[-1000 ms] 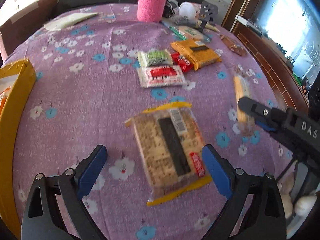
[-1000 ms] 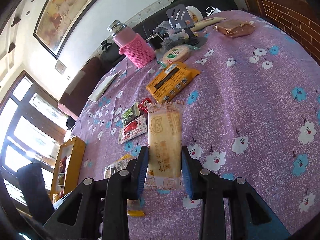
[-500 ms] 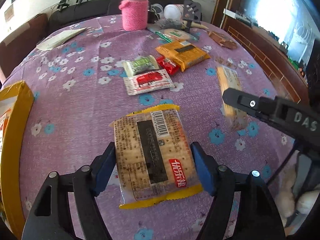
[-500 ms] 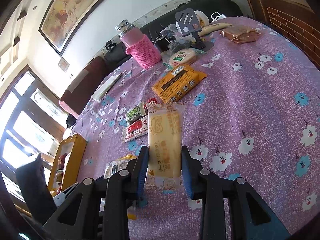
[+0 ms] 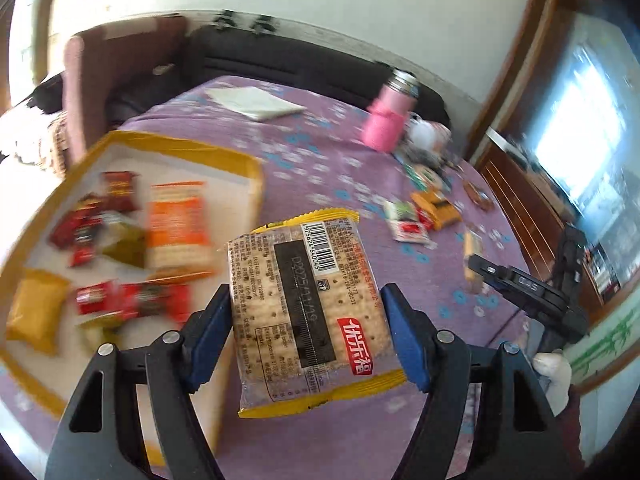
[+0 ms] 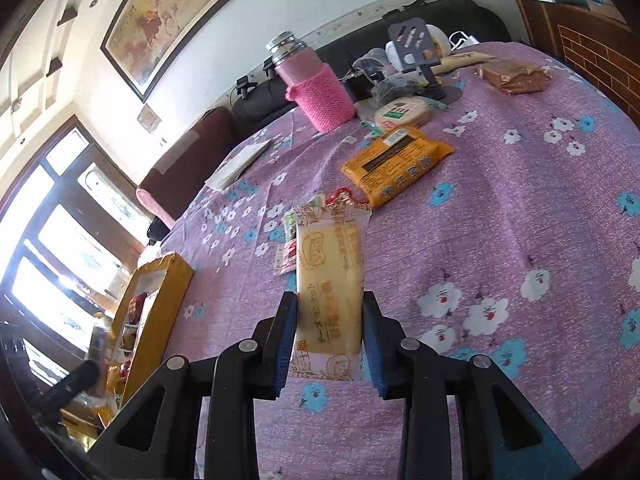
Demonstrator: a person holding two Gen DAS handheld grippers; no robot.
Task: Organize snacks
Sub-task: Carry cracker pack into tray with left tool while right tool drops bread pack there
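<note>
My left gripper point(image 5: 308, 336) is shut on a cracker packet point(image 5: 308, 304) with yellow ends and holds it in the air by the right edge of a yellow box point(image 5: 240, 164) with several snack packs inside. My right gripper point(image 6: 330, 344) is shut on a long pale yellow wafer packet point(image 6: 330, 276), held above the purple flowered tablecloth point(image 6: 500, 240). The right gripper point(image 5: 520, 280) also shows at the right of the left wrist view. The yellow box point(image 6: 160, 296) lies far left in the right wrist view.
An orange snack pack point(image 6: 396, 164), a green pack and a red-white pack point(image 5: 408, 230) lie mid-table. A pink-sleeved bottle point(image 6: 316, 88), a phone stand point(image 6: 416, 52), a round pack point(image 6: 404, 114) and a brown packet point(image 6: 514, 76) stand at the far side. White paper point(image 5: 256, 102) lies far left.
My left gripper closed on the cracker packet, lifted it off the cloth and swung left to the yellow box. My right gripper kept the wafer packet and barely moved.
</note>
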